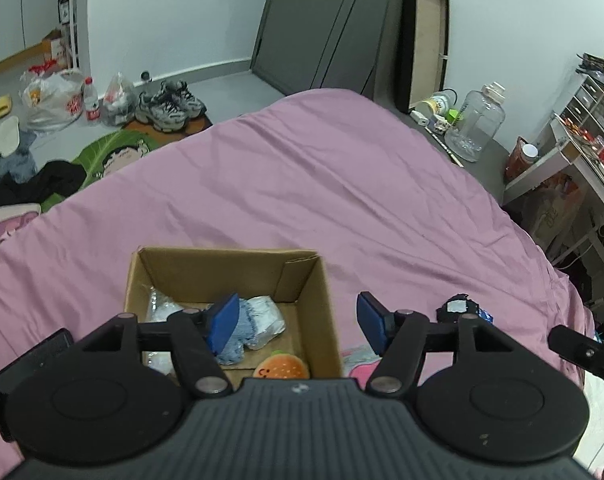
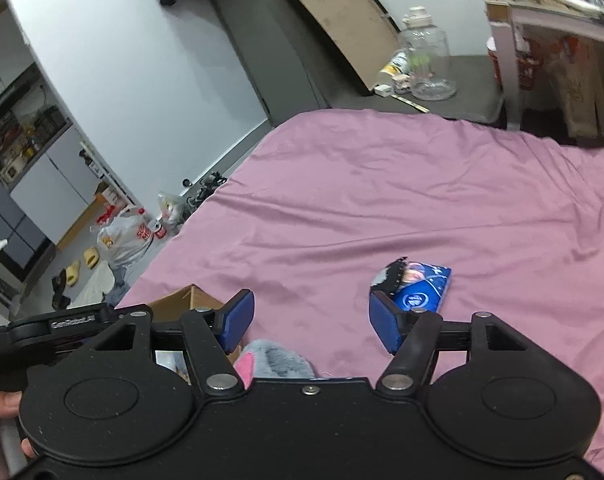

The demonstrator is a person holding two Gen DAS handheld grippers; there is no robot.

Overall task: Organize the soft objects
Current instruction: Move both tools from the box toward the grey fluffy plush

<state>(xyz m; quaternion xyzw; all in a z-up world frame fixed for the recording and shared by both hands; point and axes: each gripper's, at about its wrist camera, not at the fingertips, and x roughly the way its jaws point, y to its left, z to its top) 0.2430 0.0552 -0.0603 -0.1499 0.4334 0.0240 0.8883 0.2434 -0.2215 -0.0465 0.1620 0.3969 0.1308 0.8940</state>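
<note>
An open cardboard box [image 1: 230, 276] sits on a bed covered by a pink sheet [image 1: 322, 184], and everything else is placed here relative to that box. Inside it lie a blue cloth [image 1: 238, 340], a white padded pack [image 1: 268, 320] touching the cloth, a clear plastic bag [image 1: 160, 306] against the box's left wall, and a small burger-shaped plush [image 1: 281, 367] at the near wall. The left gripper [image 1: 298, 322] hovers over the box's right wall with its blue pads spread wide apart and nothing between them; one pad is above the box's inside, the other outside it. To the right of the box, apart from it, a black-and-grey soft item [image 2: 392, 276] lies on the sheet, touching a blue printed packet [image 2: 424, 288]. The right gripper [image 2: 312, 320] hangs to the right of the box, its pads also spread wide and empty. Just below that gripper, a grey plush with a pink ear [image 2: 274, 362] shows beside the box's corner.
</note>
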